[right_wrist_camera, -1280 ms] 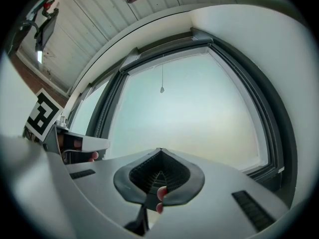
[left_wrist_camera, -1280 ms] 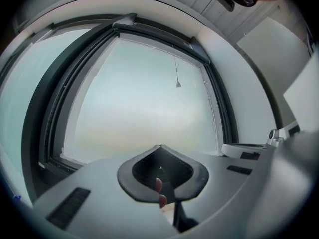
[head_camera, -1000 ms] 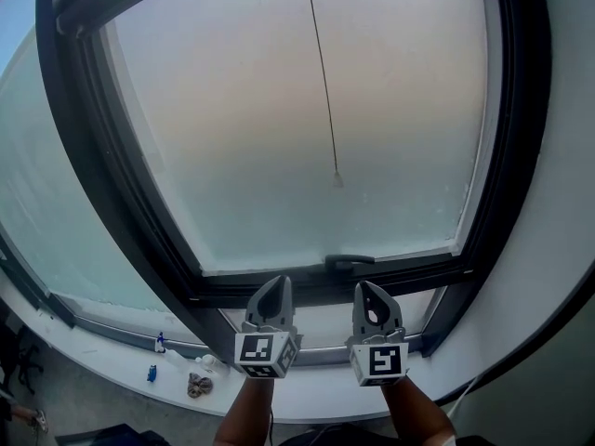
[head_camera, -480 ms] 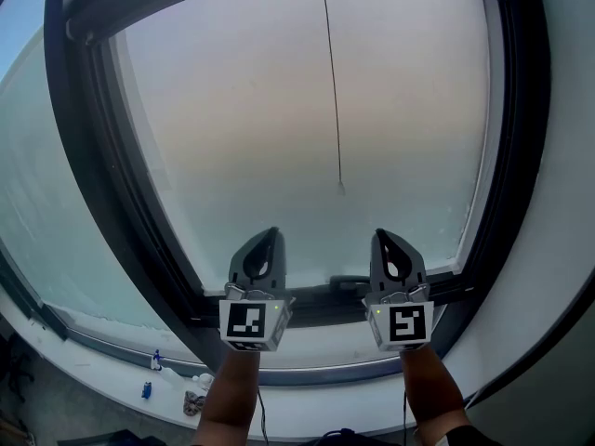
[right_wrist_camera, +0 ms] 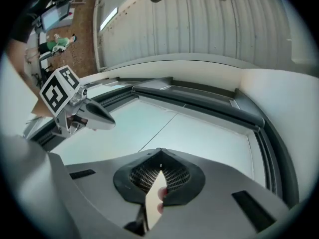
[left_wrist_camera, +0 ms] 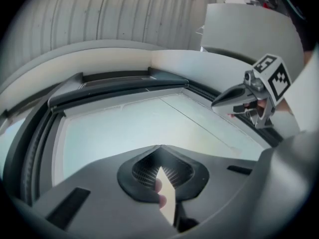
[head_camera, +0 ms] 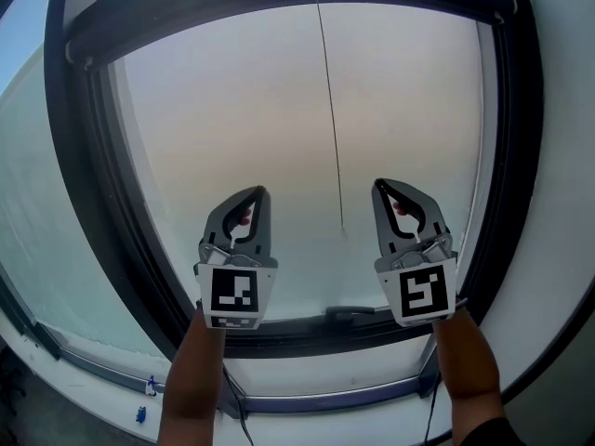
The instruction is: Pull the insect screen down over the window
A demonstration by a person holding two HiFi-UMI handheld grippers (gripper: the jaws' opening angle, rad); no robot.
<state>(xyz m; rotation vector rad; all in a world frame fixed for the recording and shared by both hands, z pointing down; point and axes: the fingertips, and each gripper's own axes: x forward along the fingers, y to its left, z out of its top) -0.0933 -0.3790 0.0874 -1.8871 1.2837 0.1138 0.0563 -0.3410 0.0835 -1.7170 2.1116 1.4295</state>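
Frosted window glass (head_camera: 214,110) fills the frame; I have raised the left gripper (head_camera: 260,191) and right gripper (head_camera: 377,185), jaws closed and empty, from bottom edge to mid-frame, flanking the pull cord (head_camera: 333,137), so the insect screen, apparently still rolled in the top bar (head_camera: 279,12), is nearer.

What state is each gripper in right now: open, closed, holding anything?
Left gripper: closed, holding nothing.
Right gripper: closed, holding nothing.
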